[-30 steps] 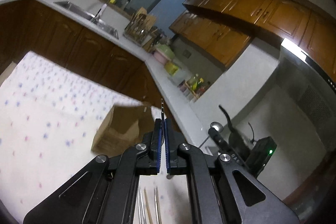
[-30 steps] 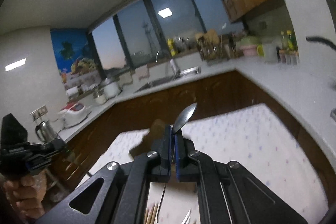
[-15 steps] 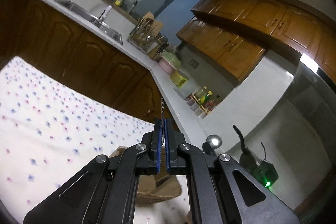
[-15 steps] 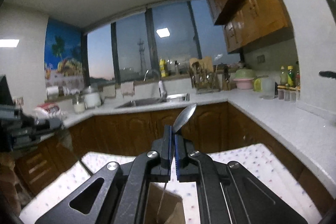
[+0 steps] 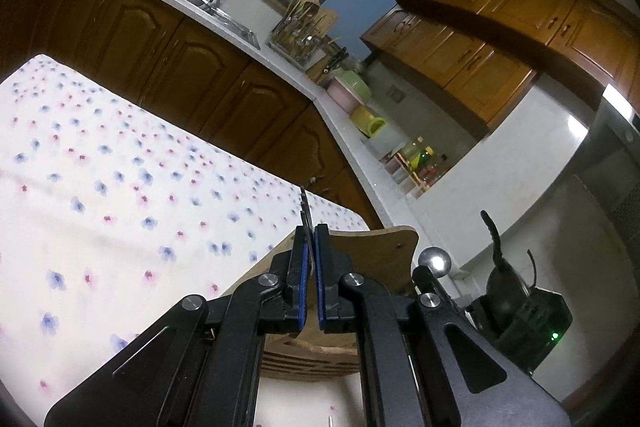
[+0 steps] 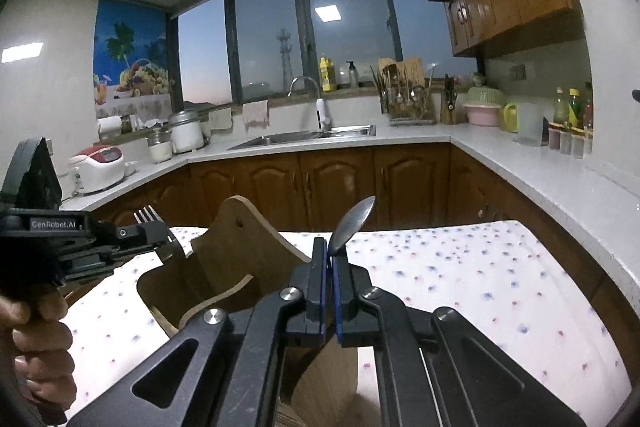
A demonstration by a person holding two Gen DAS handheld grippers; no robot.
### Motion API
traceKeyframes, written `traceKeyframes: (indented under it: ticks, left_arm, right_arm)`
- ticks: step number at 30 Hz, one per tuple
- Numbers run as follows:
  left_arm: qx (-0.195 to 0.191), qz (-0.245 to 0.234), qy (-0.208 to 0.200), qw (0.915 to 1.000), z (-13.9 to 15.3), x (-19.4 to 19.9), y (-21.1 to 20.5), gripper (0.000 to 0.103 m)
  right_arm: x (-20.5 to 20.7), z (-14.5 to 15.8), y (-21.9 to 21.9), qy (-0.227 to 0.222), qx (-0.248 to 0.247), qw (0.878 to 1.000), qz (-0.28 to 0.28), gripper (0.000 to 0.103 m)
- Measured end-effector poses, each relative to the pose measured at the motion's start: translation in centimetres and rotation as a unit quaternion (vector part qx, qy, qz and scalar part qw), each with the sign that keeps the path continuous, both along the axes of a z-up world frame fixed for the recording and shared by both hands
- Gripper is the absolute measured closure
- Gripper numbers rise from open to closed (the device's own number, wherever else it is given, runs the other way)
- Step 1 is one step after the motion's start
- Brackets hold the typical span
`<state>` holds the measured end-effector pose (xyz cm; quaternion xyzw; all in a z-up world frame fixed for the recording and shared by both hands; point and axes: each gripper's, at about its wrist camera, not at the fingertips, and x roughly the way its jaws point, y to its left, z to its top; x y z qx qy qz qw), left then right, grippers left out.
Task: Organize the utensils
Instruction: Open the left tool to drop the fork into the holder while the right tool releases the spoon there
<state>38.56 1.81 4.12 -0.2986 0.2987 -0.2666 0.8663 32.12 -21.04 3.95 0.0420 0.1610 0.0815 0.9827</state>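
We see the right gripper (image 6: pixel 329 259) closed on a spoon (image 6: pixel 352 225), its bowl pointing up and forward. The left gripper (image 5: pixel 310 247) is closed on a fork (image 6: pixel 147 215); its tines stick out past the fingertips. Both utensils are above a wooden holder (image 6: pixel 236 259), which stands on the flowered tablecloth (image 6: pixel 460 279). A hand (image 6: pixel 38 343) holds the left gripper.

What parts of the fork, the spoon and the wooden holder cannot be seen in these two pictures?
- Spoon handle: right wrist view, hidden between the shut right gripper and its frame.
- Fork: left wrist view, edge-on above the shut left gripper; tines show only in the right wrist view.
- Wooden holder compartments: both views, gripper frames cover the inside.
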Motion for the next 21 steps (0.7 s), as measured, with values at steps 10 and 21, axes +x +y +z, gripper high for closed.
traceKeyframes:
  ticks: [10, 21]
  left_arm:
    - [0.013, 0.003, 0.013, 0.9998, 0.7, 0.4, -0.5, 0.1]
    - [0.001, 0.024, 0.006, 0.9997, 1.6, -2.7, 0.8, 0.055]
  right_arm:
    - [0.6, 0.0, -1.1, 0.016, 0.031, 0.999, -0.003, 0.101]
    - [-0.7, 1.5, -4.2, 0.007, 0.106, 0.994, -0.01, 0.045]
